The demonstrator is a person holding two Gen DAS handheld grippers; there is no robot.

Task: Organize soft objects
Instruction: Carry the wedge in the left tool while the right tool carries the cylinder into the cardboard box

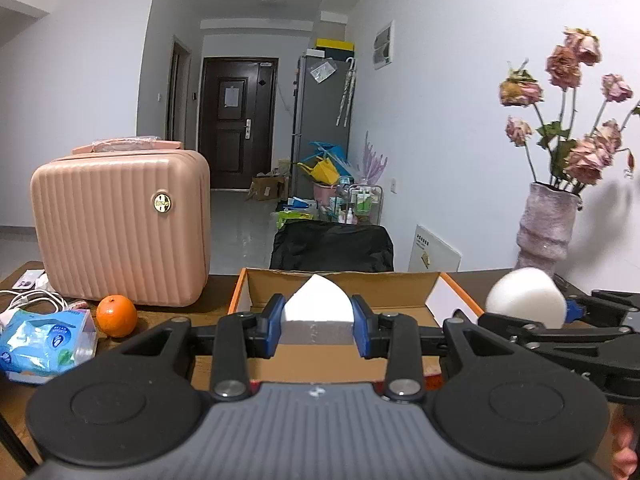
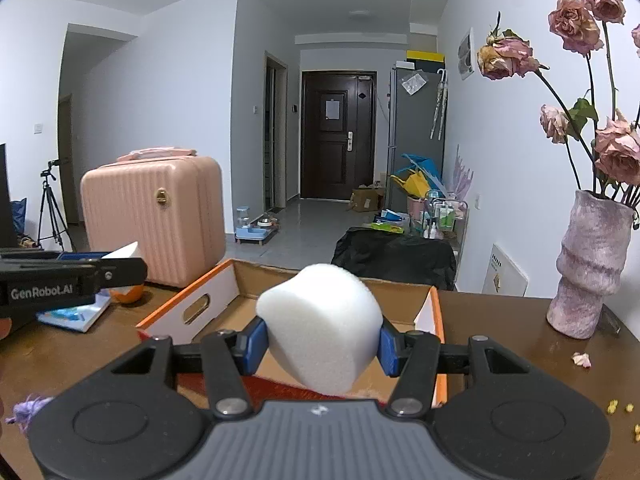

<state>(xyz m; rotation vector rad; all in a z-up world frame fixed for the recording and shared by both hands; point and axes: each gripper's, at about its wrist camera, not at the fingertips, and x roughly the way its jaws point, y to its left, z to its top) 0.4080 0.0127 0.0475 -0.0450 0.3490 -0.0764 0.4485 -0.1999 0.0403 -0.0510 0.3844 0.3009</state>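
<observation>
My left gripper (image 1: 318,330) is shut on a white pointed foam wedge (image 1: 318,302) and holds it above the near end of the open cardboard box (image 1: 340,284). My right gripper (image 2: 322,346) is shut on a white rounded foam block (image 2: 322,326) above the same box (image 2: 404,300). In the left wrist view the right gripper (image 1: 568,312) and its foam block (image 1: 524,296) show at the right, over the box's right side. In the right wrist view the left gripper (image 2: 116,268) shows at the left with the wedge's tip (image 2: 124,251).
A pink hard case (image 1: 120,224) stands on the brown table (image 2: 500,360) at the left, with an orange (image 1: 116,315) and a blue tissue pack (image 1: 44,340) in front of it. A vase of dried roses (image 2: 592,264) stands at the right. A black-covered chair (image 1: 332,246) sits behind the box.
</observation>
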